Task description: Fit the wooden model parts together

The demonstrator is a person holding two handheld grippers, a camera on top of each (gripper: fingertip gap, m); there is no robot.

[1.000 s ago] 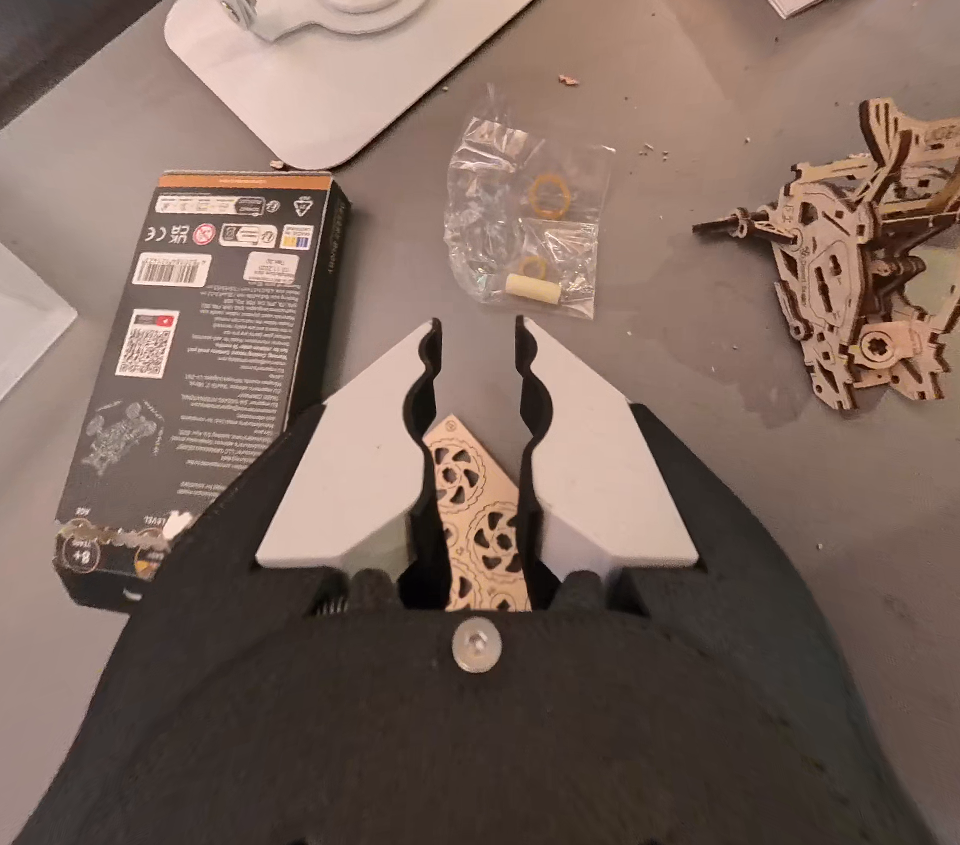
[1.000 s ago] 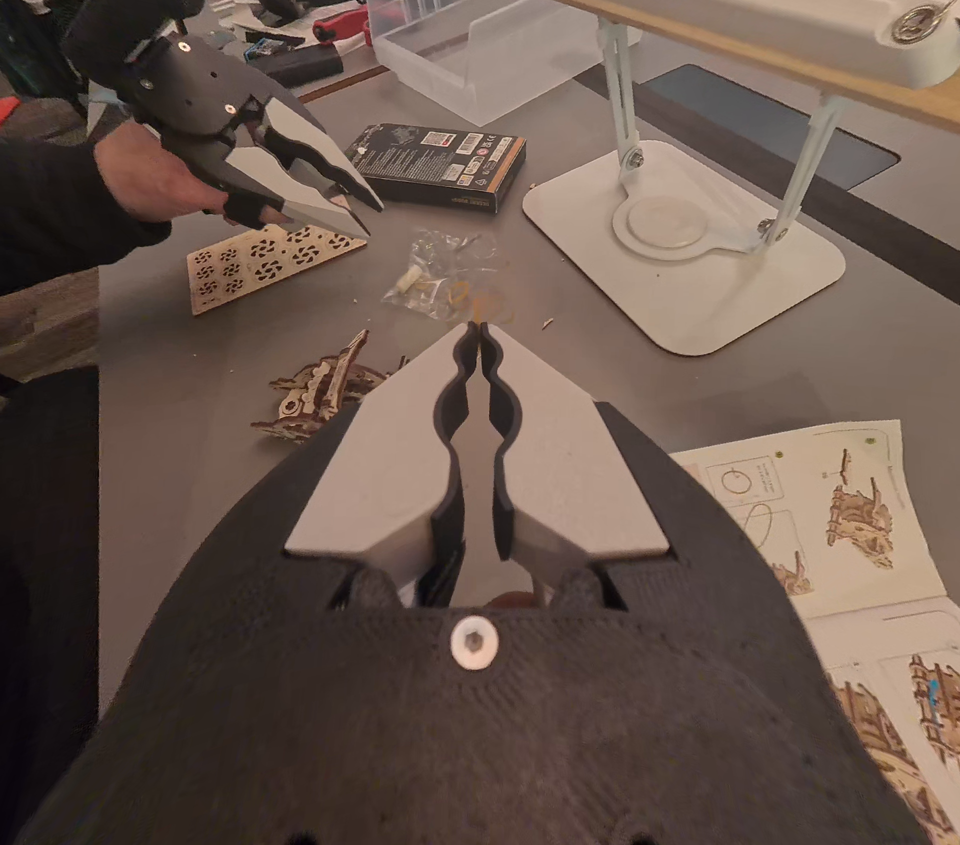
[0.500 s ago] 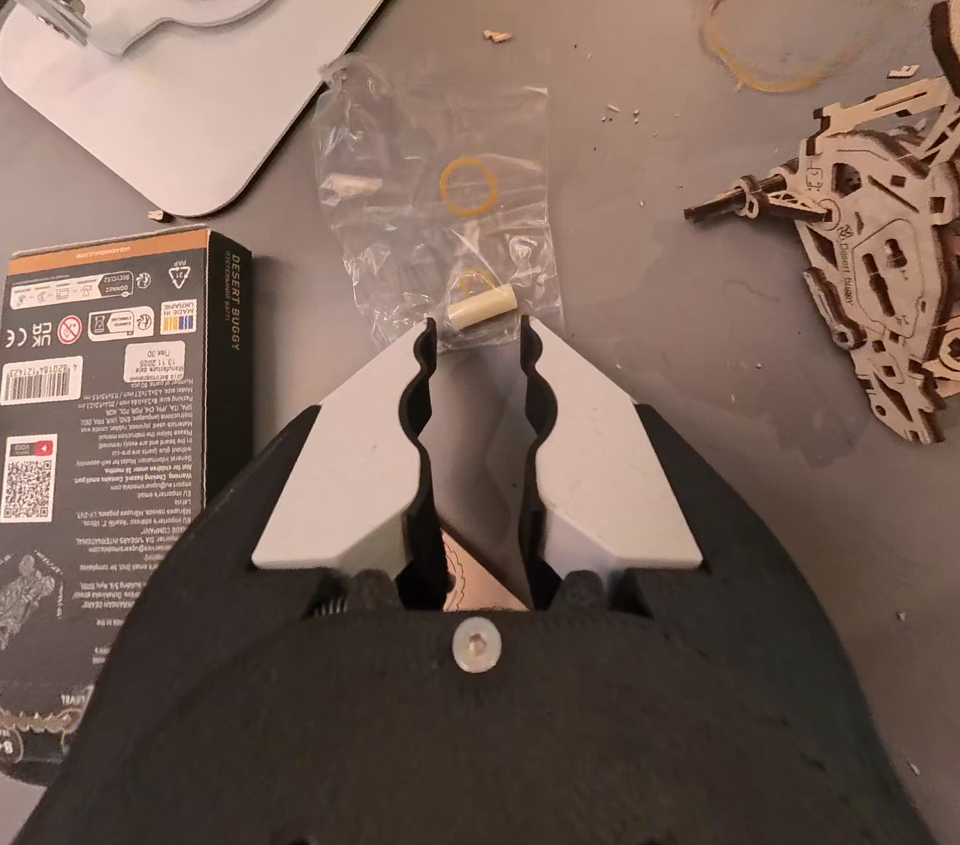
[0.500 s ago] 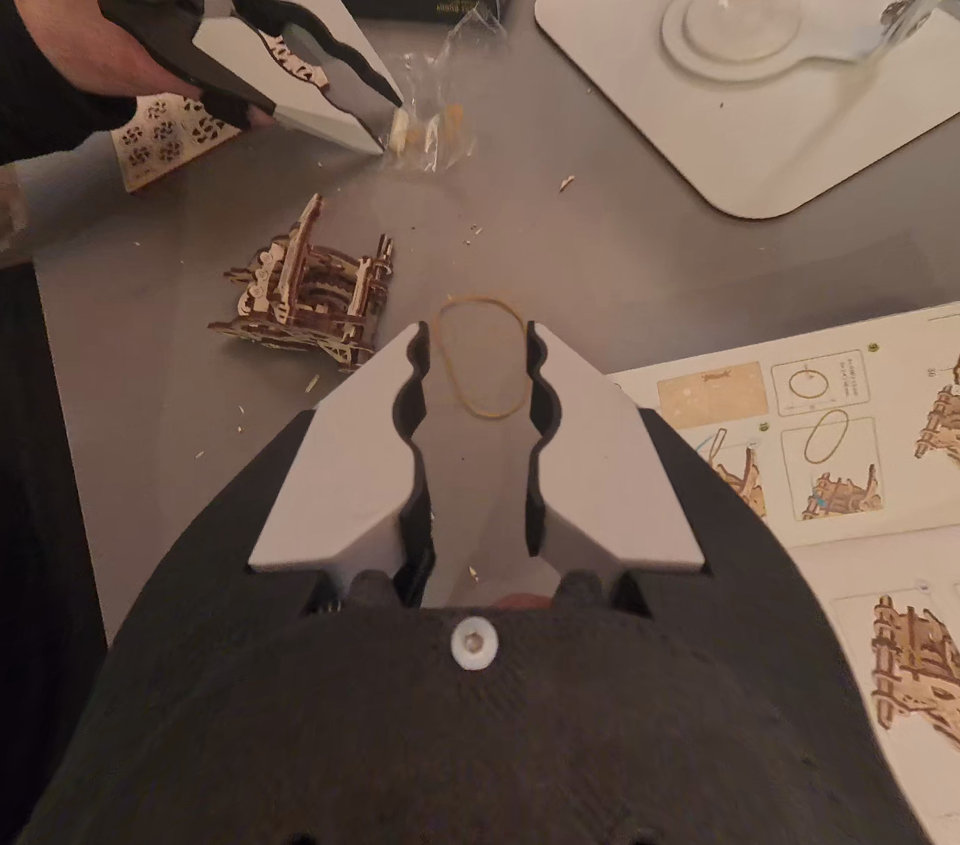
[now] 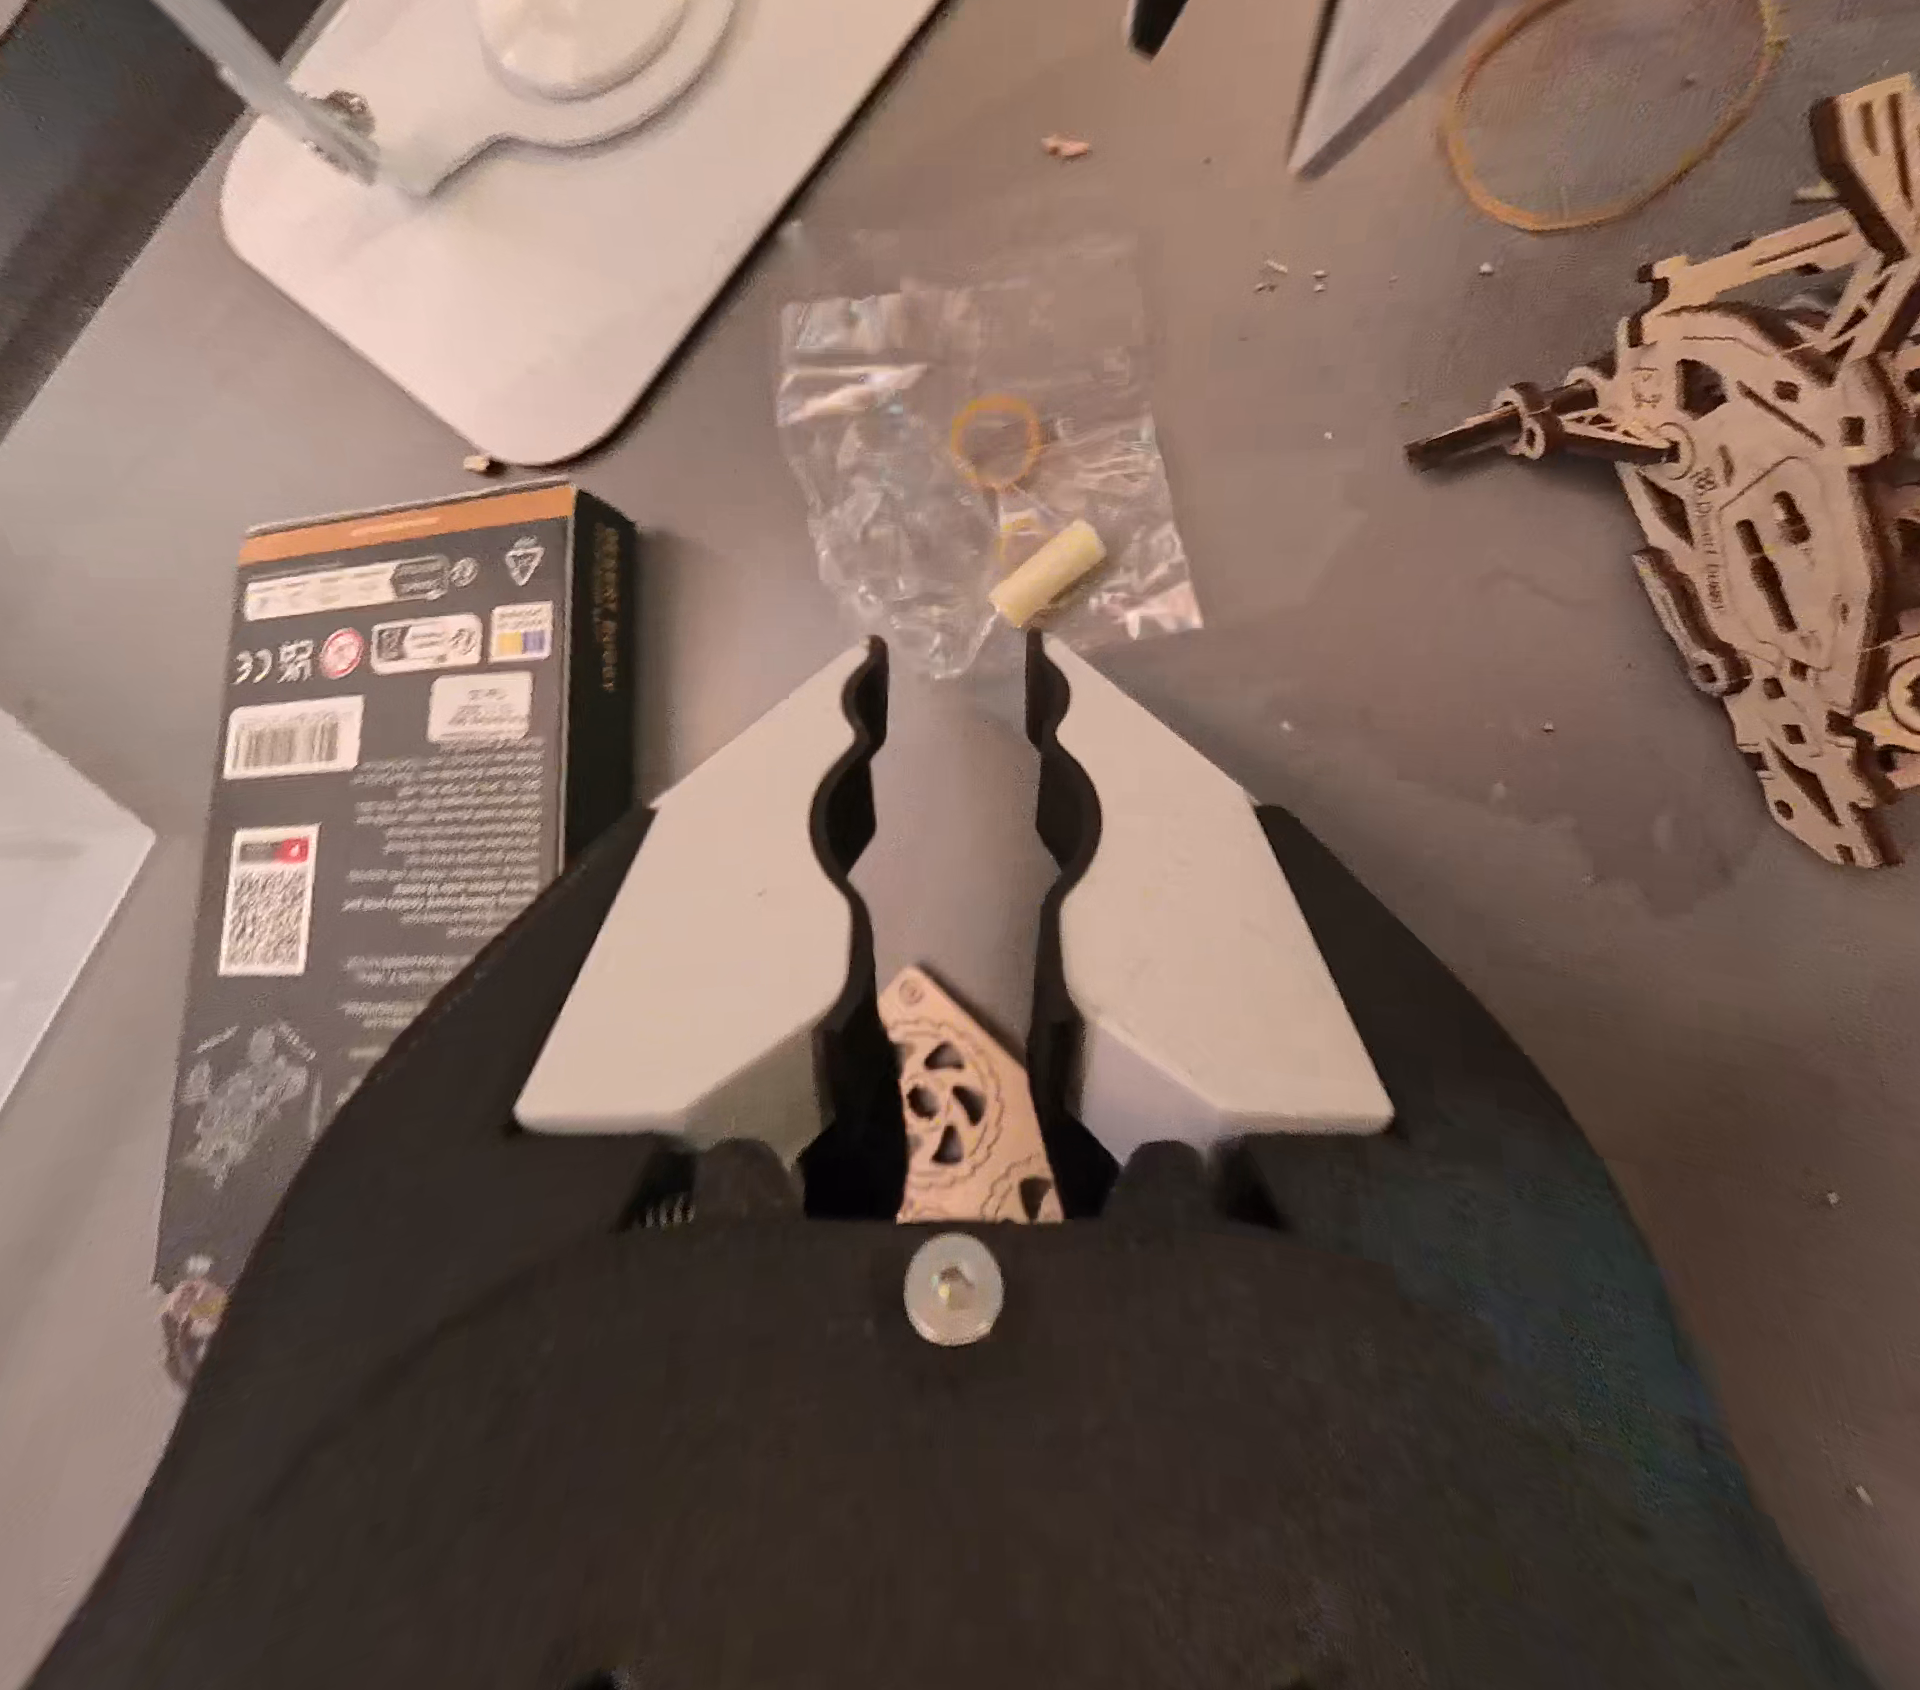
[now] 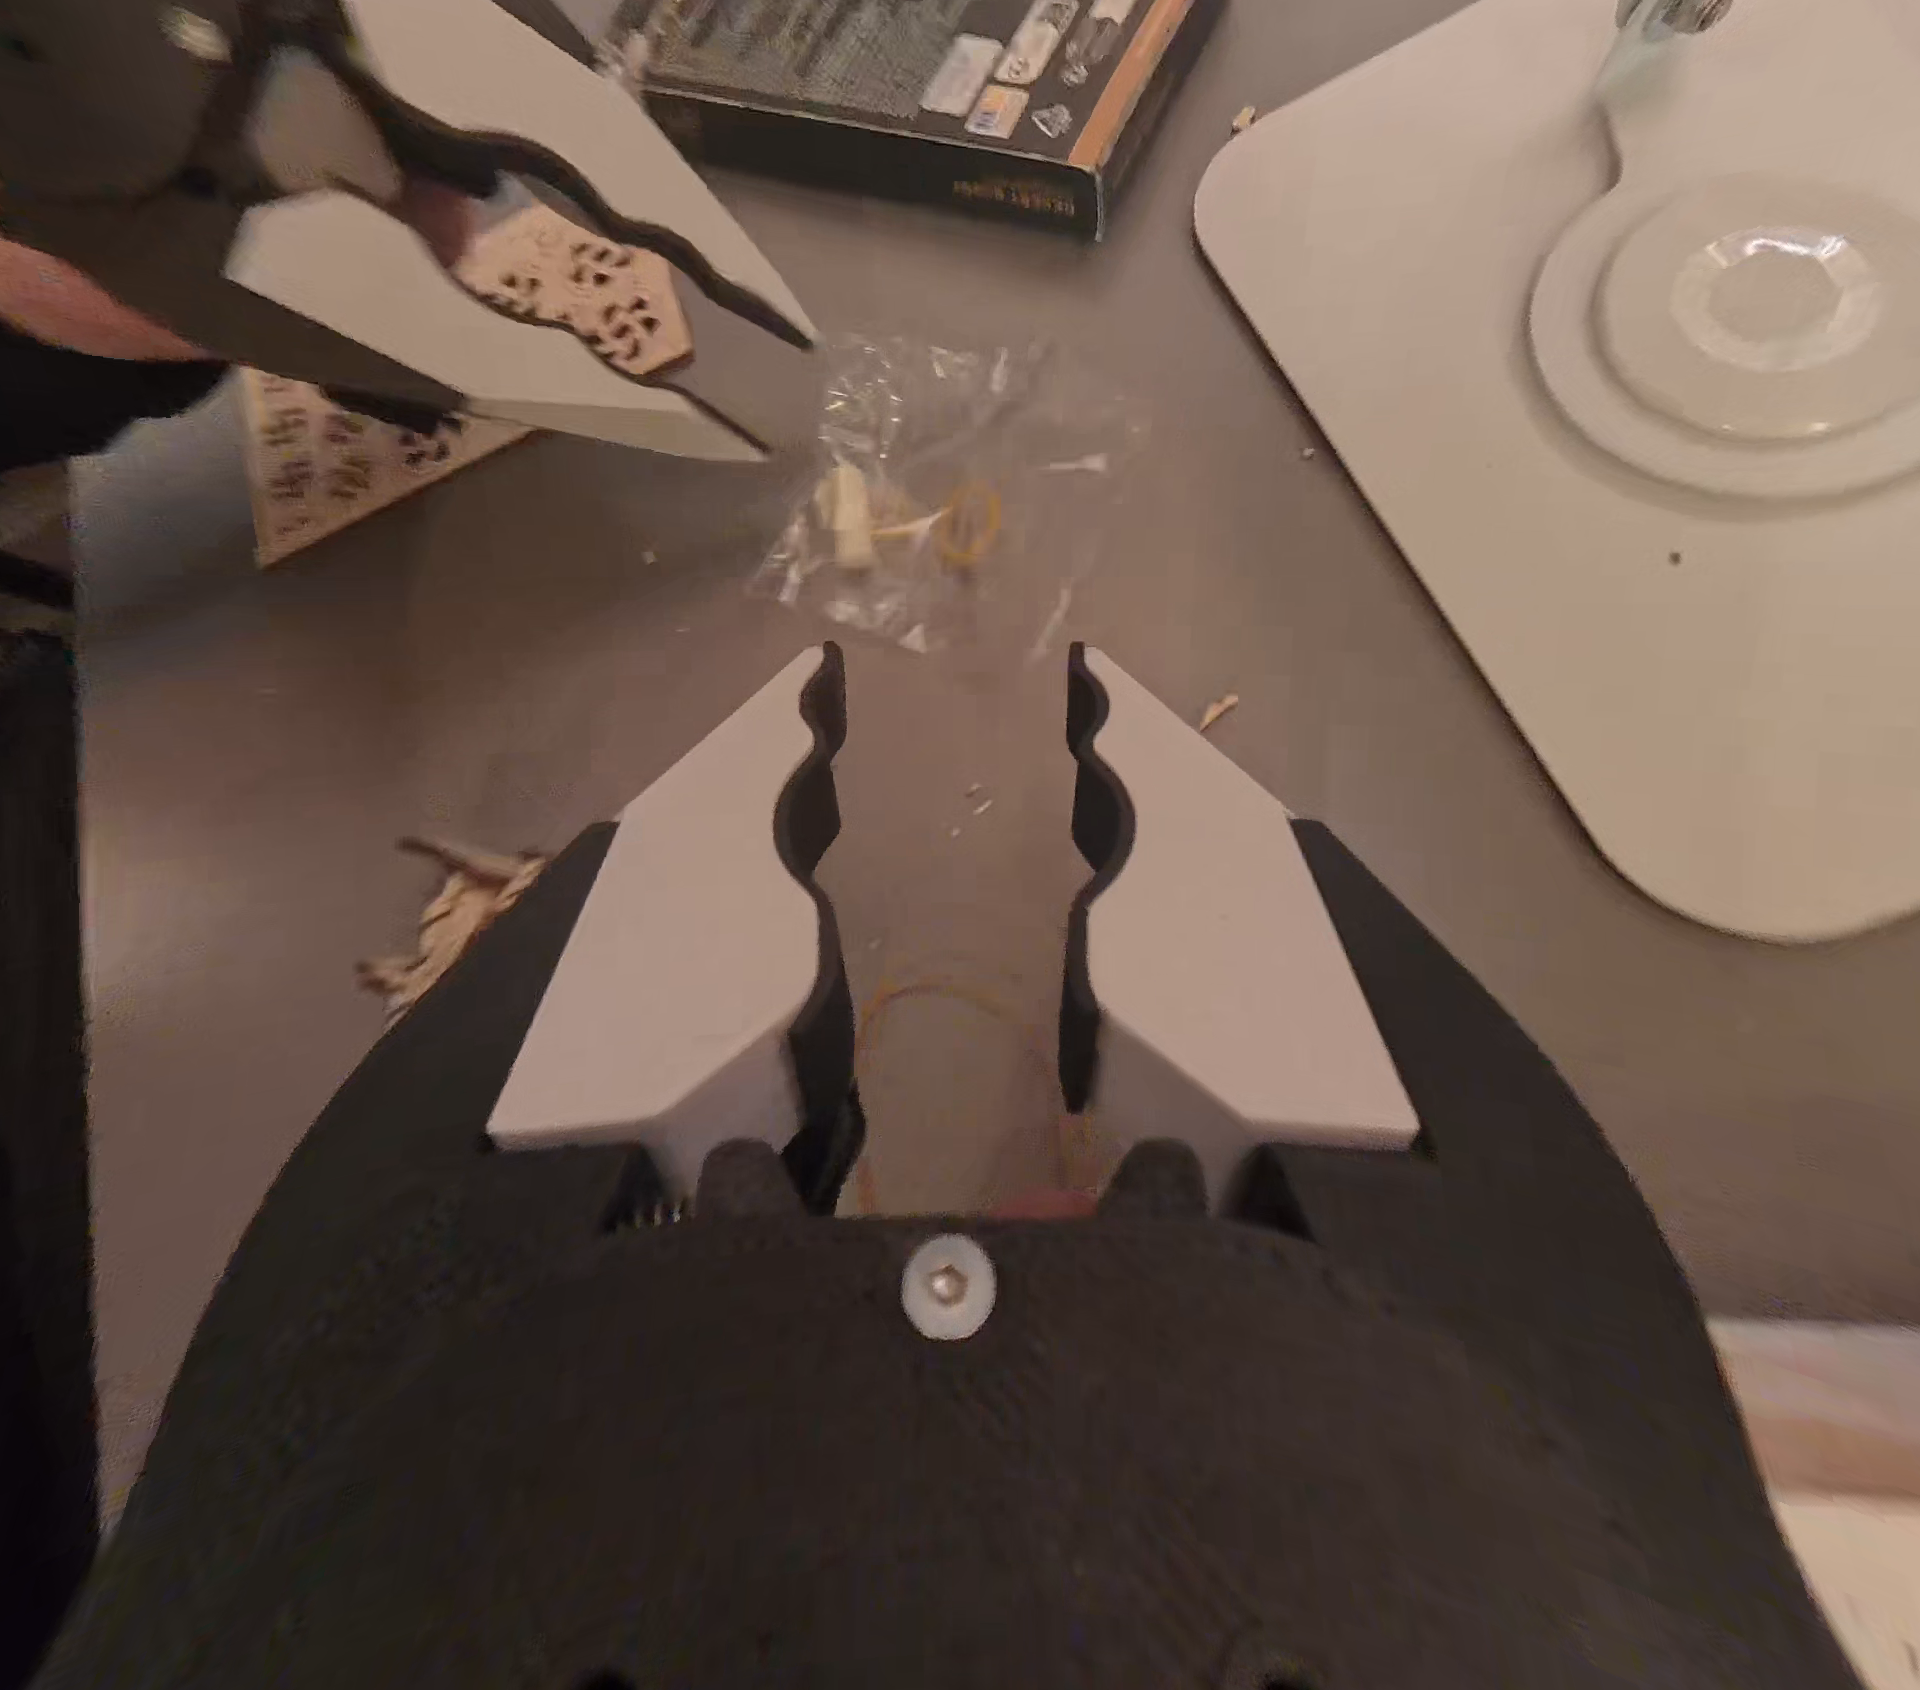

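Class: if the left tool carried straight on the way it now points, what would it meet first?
Probably the clear bag just beyond the left tool, likely near the small cream tube inside; depth is uncertain.

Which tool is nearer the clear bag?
Left. The left tool has its tips at the clear bag's near edge. The right tool sits slightly back from the bag's opposite edge, over the big rubber band.
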